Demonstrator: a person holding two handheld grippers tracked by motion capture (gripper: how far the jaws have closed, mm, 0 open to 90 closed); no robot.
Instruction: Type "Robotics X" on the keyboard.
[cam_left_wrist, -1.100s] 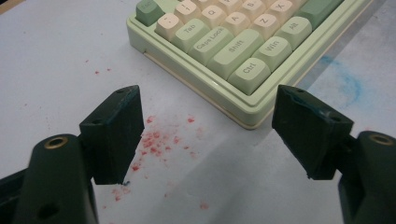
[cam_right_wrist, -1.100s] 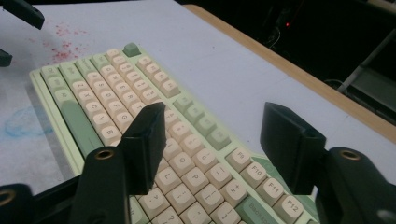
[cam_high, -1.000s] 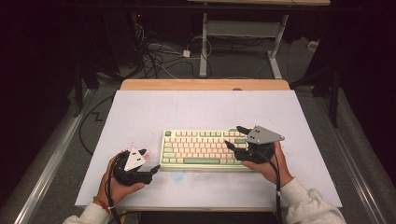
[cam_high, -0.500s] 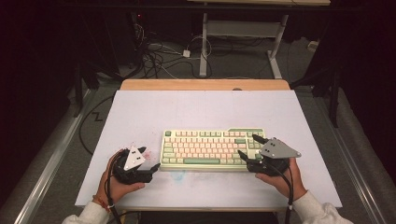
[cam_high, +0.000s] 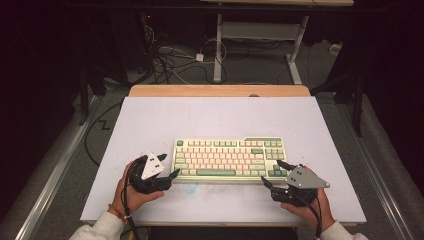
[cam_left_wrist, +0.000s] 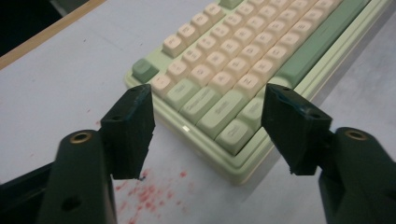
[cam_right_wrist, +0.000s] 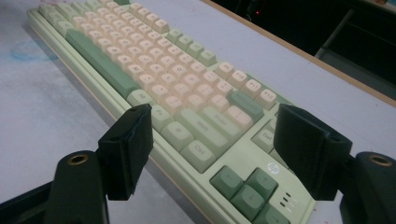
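Pale green keyboard (cam_high: 230, 159) with cream and green plastic keycaps lies flat on the white-covered desk (cam_high: 200, 117), a little near of the middle, its long side running left to right. At its near left corner sits the left gripper (cam_high: 166, 166), black with a grey three-cornered plate on top, held in the person's left hand (cam_high: 131, 192). In the left gripper view the fingers (cam_left_wrist: 128, 128) stand apart on either side of that corner of the keyboard (cam_left_wrist: 243, 79) without pressing on it; they have just been closing somewhat, and the corner lies between them, untouched as far as can be seen. Faint red specks mark the desk (cam_left_wrist: 56, 93) just below the left finger.

At the near right corner is the right gripper (cam_high: 274, 173), of the same build, in the right hand (cam_high: 307, 207). In the right gripper view its fingers (cam_right_wrist: 126, 149) are spread wide, framing the keyboard's (cam_right_wrist: 154, 88) right end with the arrow keys between them; they grip nothing. A faint blue smudge shows on the desk (cam_right_wrist: 42, 121) near the keyboard's near edge.

Beyond the far wooden edge (cam_high: 220, 90) of the desk, tangled cables (cam_high: 170, 62) lie on the grey floor.
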